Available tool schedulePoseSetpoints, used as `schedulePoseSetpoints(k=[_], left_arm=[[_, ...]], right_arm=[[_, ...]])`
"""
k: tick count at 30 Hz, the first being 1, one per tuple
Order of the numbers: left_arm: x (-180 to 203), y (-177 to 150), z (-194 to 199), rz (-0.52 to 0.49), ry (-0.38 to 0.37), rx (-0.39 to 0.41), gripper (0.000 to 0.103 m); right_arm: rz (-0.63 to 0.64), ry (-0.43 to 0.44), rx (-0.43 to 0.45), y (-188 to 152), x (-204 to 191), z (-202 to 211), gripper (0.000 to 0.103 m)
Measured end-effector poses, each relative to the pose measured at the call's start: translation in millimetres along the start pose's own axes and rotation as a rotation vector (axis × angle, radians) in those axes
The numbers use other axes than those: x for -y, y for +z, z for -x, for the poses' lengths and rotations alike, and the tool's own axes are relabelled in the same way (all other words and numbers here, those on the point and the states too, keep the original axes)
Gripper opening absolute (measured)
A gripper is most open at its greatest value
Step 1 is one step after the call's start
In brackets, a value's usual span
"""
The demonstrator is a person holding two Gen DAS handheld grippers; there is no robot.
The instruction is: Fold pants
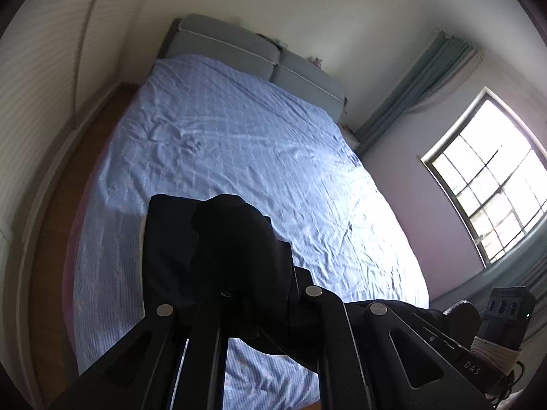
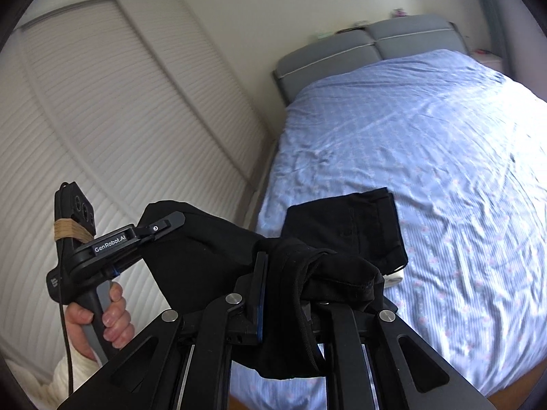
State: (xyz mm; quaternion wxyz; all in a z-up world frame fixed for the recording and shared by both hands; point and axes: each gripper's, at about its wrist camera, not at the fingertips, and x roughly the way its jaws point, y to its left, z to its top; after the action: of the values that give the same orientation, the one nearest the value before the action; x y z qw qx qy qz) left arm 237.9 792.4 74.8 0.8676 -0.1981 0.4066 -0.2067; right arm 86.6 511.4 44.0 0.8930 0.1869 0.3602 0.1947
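- Both sets of fingers are closed on cloth: the right gripper (image 2: 290, 294) pinches a bunched edge of the black pants (image 2: 212, 256), its left finger pad (image 2: 260, 294) pressed flat against the fabric.
- From the left wrist view, the left gripper (image 1: 236, 290) is buried in a dark mound of the same pants (image 1: 218, 239), its fingers clamped around the cloth and mostly hidden by it.
- From the right wrist view, the left gripper (image 2: 160, 227) shows from the side, its tips nipping the upper corner of the pants, a bare hand (image 2: 102, 317) gripping its handle.
- Between the two grippers the pants hang stretched, lifted above the foot of the bed; one folded part with a hem (image 2: 362, 225) lies on the sheet.
- Beyond that, the blue patterned bed sheet (image 1: 239, 143) is wrinkled, running back to a grey padded headboard (image 1: 259, 58).
- Louvred closet doors (image 2: 102, 119) stand on one side of the bed, a window (image 1: 492, 184) with green curtains (image 1: 420, 85) on the other.
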Motion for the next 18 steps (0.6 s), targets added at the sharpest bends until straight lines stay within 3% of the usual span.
schedulePoseSetpoints(k=[5,10,15,18], left_arm=[[-13.7,66.5,-65.6,-0.086,-0.112,-0.13,0.01],[-6.5,119.6,-144.7,-0.161,-0.193,-0.219,0.01],[0.4,153.2,-200.8,-0.175,-0.304,-0.244,0.01],[-13.0,155.6,-230.5,-0.195,-0.309,-0.266,0.01]], right_arm=[[-0.169,-0.118,0.054,6.9,-8.6,-39.5,0.012],[-0.281,-0.24,0.095,34.1,0.0,-79.8,0.012],[-0.297,-0.366,0.166,68.4,13.7,-101.2,0.012],[-0.333,-0.413,0.18,77.0,17.8,-119.5,0.013]])
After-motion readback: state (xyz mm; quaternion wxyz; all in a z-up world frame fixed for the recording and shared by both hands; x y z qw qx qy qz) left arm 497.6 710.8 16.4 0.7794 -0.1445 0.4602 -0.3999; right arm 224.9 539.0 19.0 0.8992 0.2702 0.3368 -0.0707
